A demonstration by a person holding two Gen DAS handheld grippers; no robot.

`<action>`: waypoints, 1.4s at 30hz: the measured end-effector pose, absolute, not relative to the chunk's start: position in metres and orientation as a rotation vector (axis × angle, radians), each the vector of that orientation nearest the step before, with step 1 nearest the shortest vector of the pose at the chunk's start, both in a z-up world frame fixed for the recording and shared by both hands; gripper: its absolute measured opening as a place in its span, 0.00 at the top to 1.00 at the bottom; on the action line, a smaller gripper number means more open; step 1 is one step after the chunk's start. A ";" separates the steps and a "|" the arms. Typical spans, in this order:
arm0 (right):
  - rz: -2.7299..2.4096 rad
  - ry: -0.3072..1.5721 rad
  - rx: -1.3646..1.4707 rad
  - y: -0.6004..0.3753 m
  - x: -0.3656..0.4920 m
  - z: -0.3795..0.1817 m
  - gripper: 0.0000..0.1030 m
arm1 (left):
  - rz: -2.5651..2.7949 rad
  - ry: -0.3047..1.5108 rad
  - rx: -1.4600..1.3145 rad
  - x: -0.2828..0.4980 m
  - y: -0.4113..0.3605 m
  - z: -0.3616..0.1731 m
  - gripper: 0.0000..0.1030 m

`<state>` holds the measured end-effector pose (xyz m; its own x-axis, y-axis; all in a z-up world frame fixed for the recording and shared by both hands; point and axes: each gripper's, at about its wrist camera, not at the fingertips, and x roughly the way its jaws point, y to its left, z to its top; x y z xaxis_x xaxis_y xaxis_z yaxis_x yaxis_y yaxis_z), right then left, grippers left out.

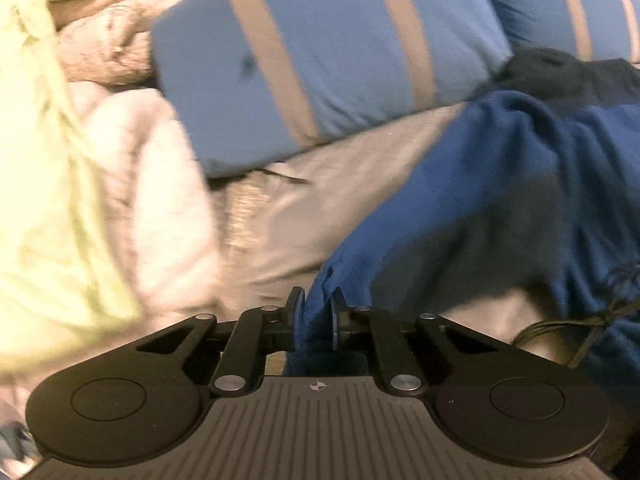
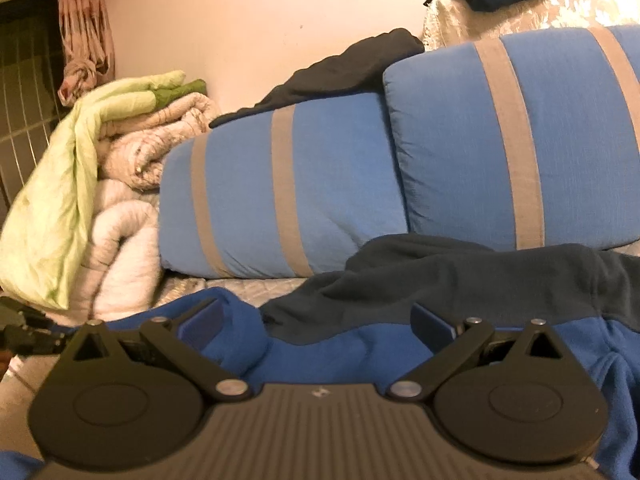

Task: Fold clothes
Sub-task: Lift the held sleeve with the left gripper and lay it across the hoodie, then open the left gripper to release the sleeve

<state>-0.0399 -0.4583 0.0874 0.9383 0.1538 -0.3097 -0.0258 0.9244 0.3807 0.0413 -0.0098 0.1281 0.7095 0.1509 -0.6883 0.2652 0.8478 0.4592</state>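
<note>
A blue garment with a dark navy panel lies spread on the beige bed cover. My left gripper is shut on a bunched edge of this blue garment, the cloth pinched between both pads and lifted a little. In the right wrist view the same garment lies under and in front of my right gripper, whose jaws stand wide open with cloth below them and nothing pressed. At that view's left edge part of the left gripper shows.
Two blue cushions with grey stripes lean along the back. A stack of folded pale blankets with a light green sheet stands at the left. A dark garment drapes over the cushions. A drawstring hangs at the right.
</note>
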 end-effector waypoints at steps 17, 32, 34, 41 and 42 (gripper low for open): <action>0.140 0.276 0.375 -0.480 -0.099 0.157 0.00 | -0.020 0.584 0.851 -0.097 0.016 0.019 0.87; 0.136 0.322 0.226 -0.493 -0.125 0.208 0.00 | -0.038 0.704 0.379 -0.131 0.037 0.045 0.57; 0.116 0.314 0.213 -0.500 -0.125 0.218 0.00 | -0.036 0.695 0.290 -0.133 0.049 0.064 0.50; 0.015 0.279 0.197 -0.535 -0.114 0.249 0.00 | -0.010 0.685 -0.097 -0.156 0.087 0.119 0.36; 0.005 0.274 0.213 -0.542 -0.113 0.253 0.00 | -0.003 0.688 -0.144 -0.161 0.092 0.121 0.36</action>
<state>-0.1131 -0.5418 0.2533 0.9629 0.0341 -0.2676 0.0235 0.9776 0.2092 -0.1606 0.0918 0.1215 0.7730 -0.0498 -0.6325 -0.0452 0.9901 -0.1331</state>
